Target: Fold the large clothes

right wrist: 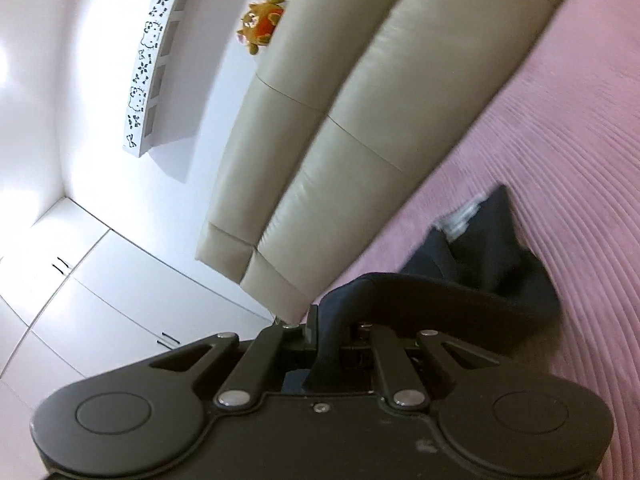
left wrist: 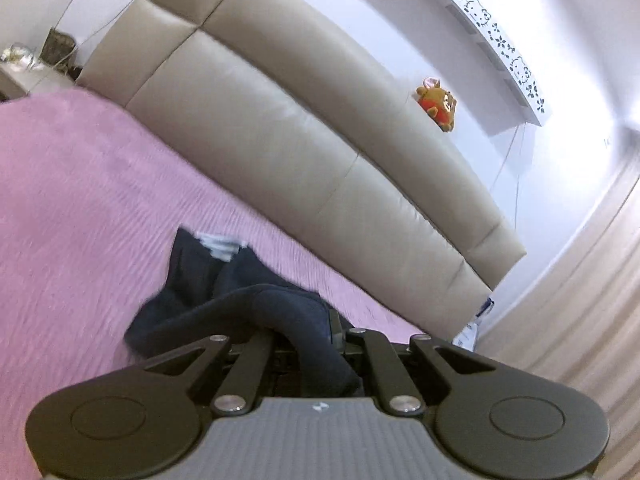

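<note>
In the left wrist view, a small white bedside stand [left wrist: 18,76] with a dark woven basket [left wrist: 60,46] on it sits at ten o'clock, past the edge of the bed. The pink ribbed bedspread [left wrist: 80,200] fills the frame from nine o'clock down toward seven. Across the middle, from eleven o'clock to four, runs the beige padded leather headboard [left wrist: 280,120]. A brown plush bear in a red shirt [left wrist: 438,106] perches on its top edge at two o'clock, and above it, at one o'clock, hangs a white wall shelf with cut-out flowers and cat faces [left wrist: 500,44]. Beige curtains [left wrist: 580,300] fall at four o'clock.

The dark navy garment [left wrist: 224,292] lies bunched on the bedspread just below centre, a pale label [left wrist: 218,244] showing at its far end. One fold rises from the heap into the black left gripper [left wrist: 316,344] at six o'clock, whose jaws are pressed together on the cloth.

In the right wrist view, white cupboard doors with small dark handles [right wrist: 100,312] occupy eight o'clock, the same patterned shelf [right wrist: 148,68] stands at ten, and the plush bear [right wrist: 262,22] sits at eleven. The headboard [right wrist: 340,100] slants from twelve down to the centre, and the bedspread [right wrist: 560,160] fills three o'clock. The garment [right wrist: 480,264] lies at four o'clock, its near edge lifted off the bed and drawn into the black right gripper [right wrist: 332,340] at six o'clock, whose jaws are clamped tight on it.
</note>
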